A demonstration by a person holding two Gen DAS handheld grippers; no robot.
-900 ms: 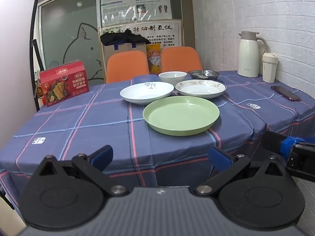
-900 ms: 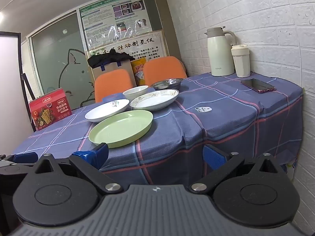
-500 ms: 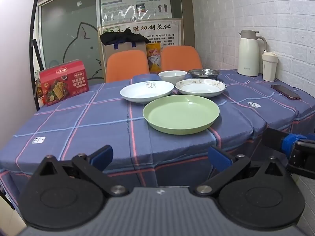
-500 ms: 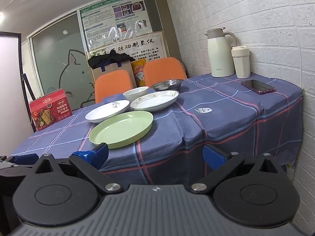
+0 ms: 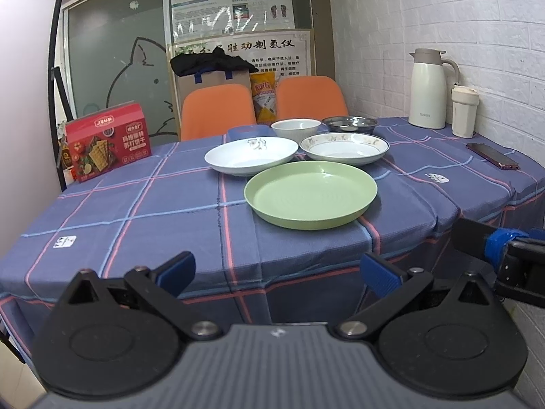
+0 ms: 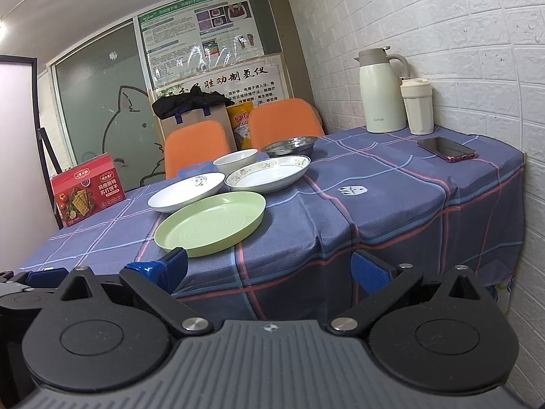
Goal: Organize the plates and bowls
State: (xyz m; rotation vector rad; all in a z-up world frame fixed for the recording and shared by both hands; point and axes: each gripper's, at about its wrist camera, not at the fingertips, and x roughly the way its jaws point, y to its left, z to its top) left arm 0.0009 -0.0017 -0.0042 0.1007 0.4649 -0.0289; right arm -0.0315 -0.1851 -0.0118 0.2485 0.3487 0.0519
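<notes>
Basically nothing is shifting between the earlier shots and this one: both grippers are still hanging just off the near edge of the worktop (image 5: 143, 204), and the dishes are sitting exactly where they were.

So the left gripper (image 5: 277, 271) is waiting with its jaws wide apart and empty, and the right gripper (image 6: 269, 266) is doing the same, jaws spread with nothing between them. Looks to me like they're being held low and back so both cameras are taking in the whole spread before committing to a grab.

All the task stuff is clustering mid-worktop. The green plate (image 5: 310, 198) is lying nearest, with the white plate (image 5: 251, 155) behind it on the left and the patterned plate (image 5: 344, 148) behind on the right, rims just about touching. The white bowl (image 5: 296, 127) and the metal bowl (image 5: 349, 123) are sitting at the back, side by side.

My guess is the green one is serving as the base of a stack, since it's the widest and closest. The phone (image 6: 446, 149) and thermos (image 6: 381, 90) are staying well clear on the right.
</notes>
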